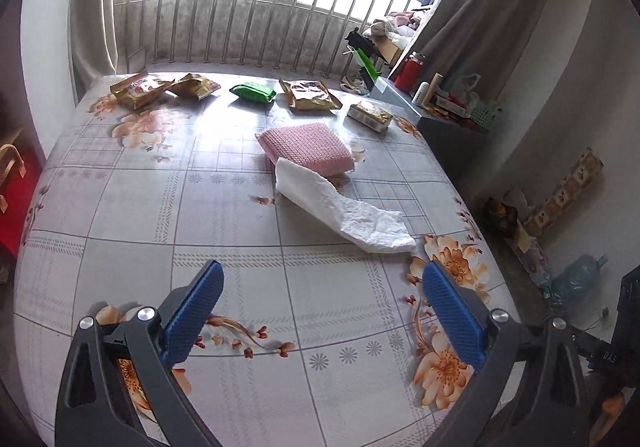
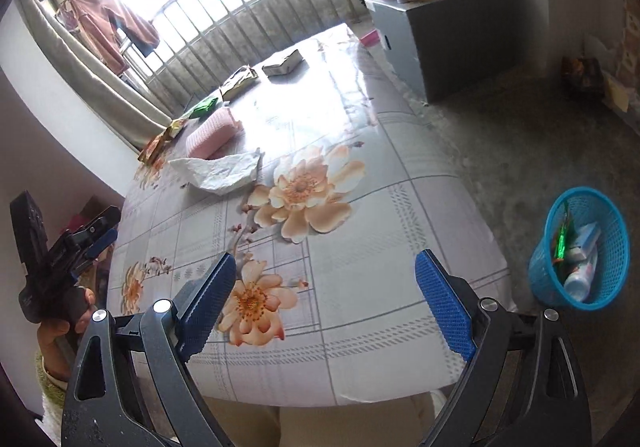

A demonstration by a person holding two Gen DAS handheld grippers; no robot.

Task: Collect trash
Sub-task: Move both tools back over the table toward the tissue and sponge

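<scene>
A crumpled white tissue lies mid-table, its far end against a pink cloth pad; both also show in the right wrist view, tissue and pad. My left gripper is open and empty above the near table, short of the tissue. My right gripper is open and empty over the table's near edge. A blue mesh trash basket holding wrappers and tubes stands on the floor to the right. The left gripper's body shows at the left of the right wrist view.
Gold snack packets, a green packet, another gold packet and a small box line the table's far edge. A grey cabinet with clutter stands far right. The floral tablecloth covers the table.
</scene>
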